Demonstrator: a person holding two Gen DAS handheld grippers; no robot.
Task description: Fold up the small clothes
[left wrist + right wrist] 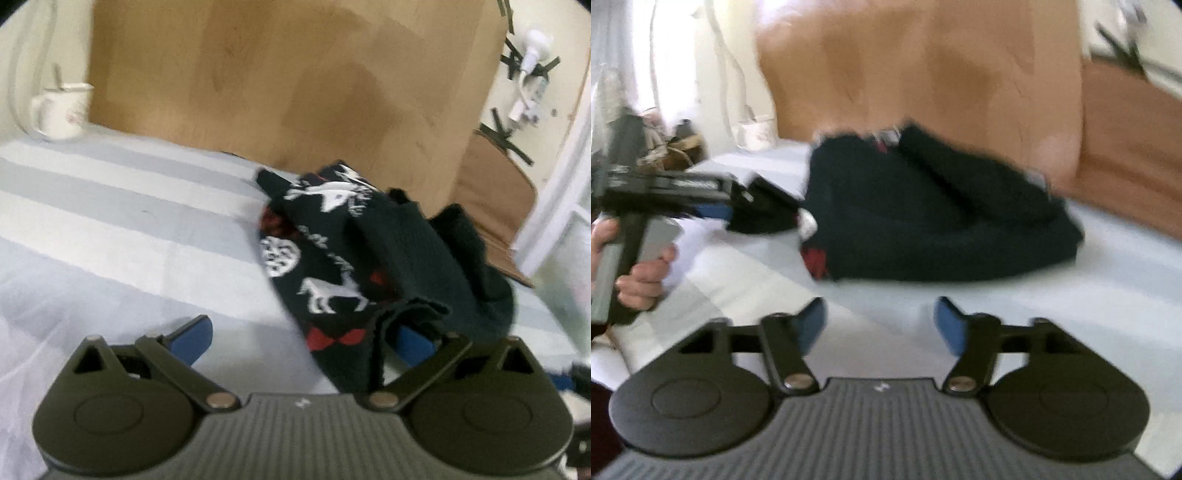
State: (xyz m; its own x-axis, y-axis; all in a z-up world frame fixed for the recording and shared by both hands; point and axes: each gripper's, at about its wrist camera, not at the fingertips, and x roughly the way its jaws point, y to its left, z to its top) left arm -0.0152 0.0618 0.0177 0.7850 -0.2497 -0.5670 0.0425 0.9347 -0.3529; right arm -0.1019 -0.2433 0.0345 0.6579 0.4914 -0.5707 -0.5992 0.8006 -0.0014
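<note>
The striped bedsheet (122, 229) is spread pale grey and white across the whole near ground, and a brown board (295, 85) is stood up at the far side. On the right of the sheet the dark patterned knit garment (325, 258) is seen bunched in a heap, its white animal figures and red diamonds showing, with a plain dark fold thrown over its right part.

The left gripper (303, 336) is held wide, unclenched; a hem of the garment is draped over its right finger (413, 341), while the left finger (192, 336) stands bare over the sheet. Nothing is pinched there.

From the right wrist view the same heap (942, 221) is seen far of the right gripper (879, 325), whose blue pads are parted with only sheet between them. Nothing is grasped by it, and it lies apart from the cloth.

The person's hand (642, 273) is seen at the left on the other tool's grip.

The risk is judged thus: the draped hem may be dragged along and the heap pulled further out of shape if the left tool is swung away. A grasp taken on the bunched layers may catch two plies at once, so that the fold is spoiled. The far cream mug (62, 110) is well clear.
</note>
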